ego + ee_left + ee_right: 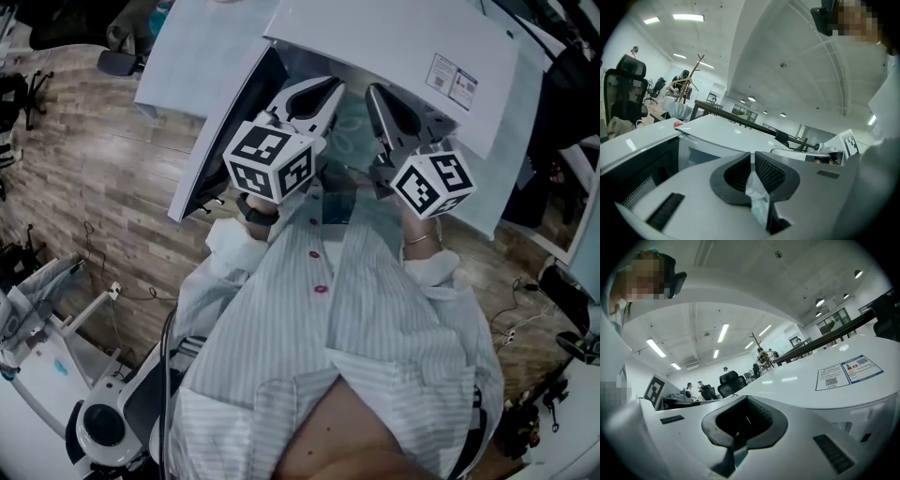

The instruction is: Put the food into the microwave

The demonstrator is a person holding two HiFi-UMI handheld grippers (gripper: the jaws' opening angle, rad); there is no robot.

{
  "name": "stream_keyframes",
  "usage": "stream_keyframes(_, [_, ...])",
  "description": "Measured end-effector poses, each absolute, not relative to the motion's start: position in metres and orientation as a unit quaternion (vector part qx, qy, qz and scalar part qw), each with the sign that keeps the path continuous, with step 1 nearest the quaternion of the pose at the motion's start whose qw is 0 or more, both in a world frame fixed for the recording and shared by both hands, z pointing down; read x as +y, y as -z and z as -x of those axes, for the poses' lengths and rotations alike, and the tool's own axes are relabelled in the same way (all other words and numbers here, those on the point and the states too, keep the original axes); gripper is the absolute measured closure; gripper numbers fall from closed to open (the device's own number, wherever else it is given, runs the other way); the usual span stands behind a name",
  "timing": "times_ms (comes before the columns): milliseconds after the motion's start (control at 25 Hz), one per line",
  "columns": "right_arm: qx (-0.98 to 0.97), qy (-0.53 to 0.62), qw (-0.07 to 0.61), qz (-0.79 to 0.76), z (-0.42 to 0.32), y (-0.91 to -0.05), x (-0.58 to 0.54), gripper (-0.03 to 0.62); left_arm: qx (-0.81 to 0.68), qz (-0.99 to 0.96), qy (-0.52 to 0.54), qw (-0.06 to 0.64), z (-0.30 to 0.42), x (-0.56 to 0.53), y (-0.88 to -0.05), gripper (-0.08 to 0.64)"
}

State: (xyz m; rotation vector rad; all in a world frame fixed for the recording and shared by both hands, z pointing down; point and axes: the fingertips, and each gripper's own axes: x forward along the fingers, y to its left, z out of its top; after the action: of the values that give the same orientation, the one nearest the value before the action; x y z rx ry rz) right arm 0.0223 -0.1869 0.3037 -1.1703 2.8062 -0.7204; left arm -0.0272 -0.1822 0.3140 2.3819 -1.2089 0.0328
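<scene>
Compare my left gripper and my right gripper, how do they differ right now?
The left gripper has its fingers pinched on a crumpled white film; the right gripper has its fingers together with nothing plainly between them. In the head view the left gripper sits by the open door of the microwave, the right gripper nearer its label. Both are white-bodied and face the microwave.

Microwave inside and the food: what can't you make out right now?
- Microwave cavity: head view, blocked by left gripper and right gripper.
- Food: head view, only a pale translucent patch between grippers.
- White scrap: left gripper view, rest hidden behind the jaws.
- Right gripper view: shut; anything thin inside lost in shadow.
</scene>
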Motion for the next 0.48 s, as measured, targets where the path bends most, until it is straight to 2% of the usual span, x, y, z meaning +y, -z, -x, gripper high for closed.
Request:
stream_keyframes(240, [0.904,0.22,0.011,0.365,-0.029,-0.292,-0.184,0.56,-0.426,-0.879,-0.003,0.215,0.021,-0.182,-0.294,0.55])
stream_keyframes(480, [0.907,0.21,0.02,0.364,-0.042,-0.283,-0.181,0.56,-0.409,-0.892,-0.015,0.192,0.01,-0.181,-0.283,0.551])
